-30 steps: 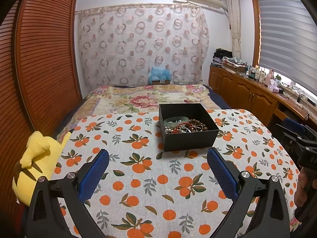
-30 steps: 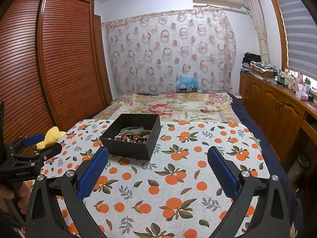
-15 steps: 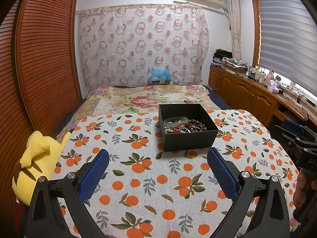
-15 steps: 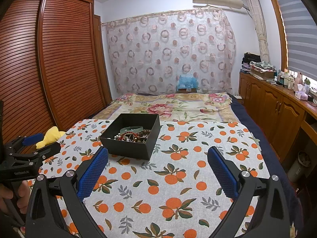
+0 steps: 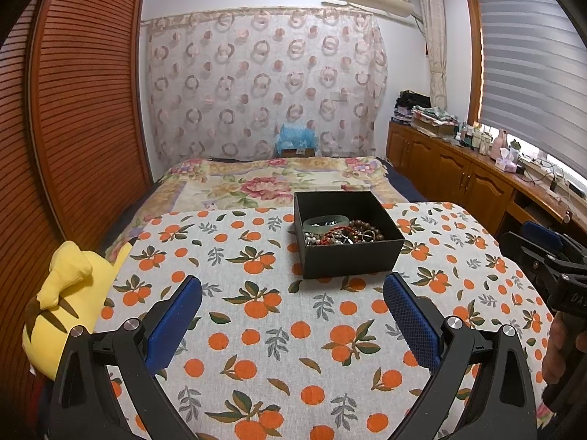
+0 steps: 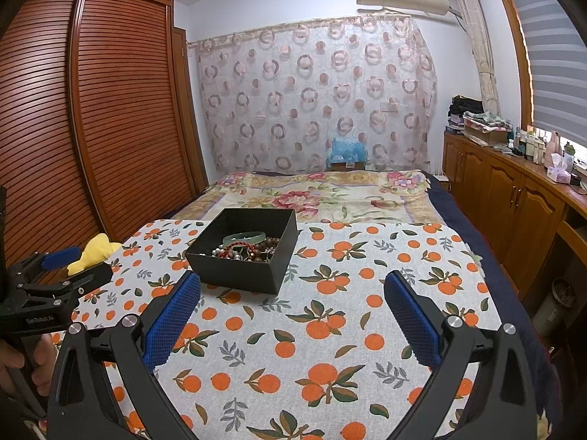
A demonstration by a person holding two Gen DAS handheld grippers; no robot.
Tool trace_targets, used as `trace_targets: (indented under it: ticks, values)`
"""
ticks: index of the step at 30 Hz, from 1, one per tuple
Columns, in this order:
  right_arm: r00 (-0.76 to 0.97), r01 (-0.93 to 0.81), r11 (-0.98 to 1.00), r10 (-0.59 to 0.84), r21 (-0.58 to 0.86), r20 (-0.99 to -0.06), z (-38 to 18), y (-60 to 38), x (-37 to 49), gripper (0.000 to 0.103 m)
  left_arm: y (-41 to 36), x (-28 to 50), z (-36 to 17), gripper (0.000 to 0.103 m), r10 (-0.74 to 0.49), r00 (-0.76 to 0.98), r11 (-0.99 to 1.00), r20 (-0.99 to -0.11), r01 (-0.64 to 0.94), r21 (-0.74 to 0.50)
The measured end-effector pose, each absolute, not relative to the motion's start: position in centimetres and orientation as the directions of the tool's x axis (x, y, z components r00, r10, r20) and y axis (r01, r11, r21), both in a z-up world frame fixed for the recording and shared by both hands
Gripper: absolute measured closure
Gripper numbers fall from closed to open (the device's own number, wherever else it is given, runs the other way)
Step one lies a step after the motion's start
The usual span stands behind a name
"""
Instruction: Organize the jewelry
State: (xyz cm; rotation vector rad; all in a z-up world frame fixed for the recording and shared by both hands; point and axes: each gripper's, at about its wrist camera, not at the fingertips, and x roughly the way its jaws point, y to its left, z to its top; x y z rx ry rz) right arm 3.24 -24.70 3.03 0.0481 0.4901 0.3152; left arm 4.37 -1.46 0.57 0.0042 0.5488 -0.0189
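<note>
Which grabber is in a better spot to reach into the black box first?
Probably left. The left gripper points almost straight at the black box; from the right gripper it sits off to the left. Both are open.

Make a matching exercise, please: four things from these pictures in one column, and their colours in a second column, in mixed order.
Things:
1. box
2. bangle
3. plush toy
4. left gripper pads

Colours:
A. yellow
B. blue
C. black
D. pale green

Pairs: 1-C, 2-D, 3-A, 4-B
</note>
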Motion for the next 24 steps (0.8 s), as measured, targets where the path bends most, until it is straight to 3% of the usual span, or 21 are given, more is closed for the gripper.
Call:
trace_targets:
  ticks: [24]
  values:
    - [0.835, -0.286, 0.951, 0.309, 0.122, -0.455, 2.99, -24.76, 3.28, 0.002, -1.65, 4.02, 0.65, 0.007, -0.017, 0.857, 1.0, -0.515, 0.018, -0.004]
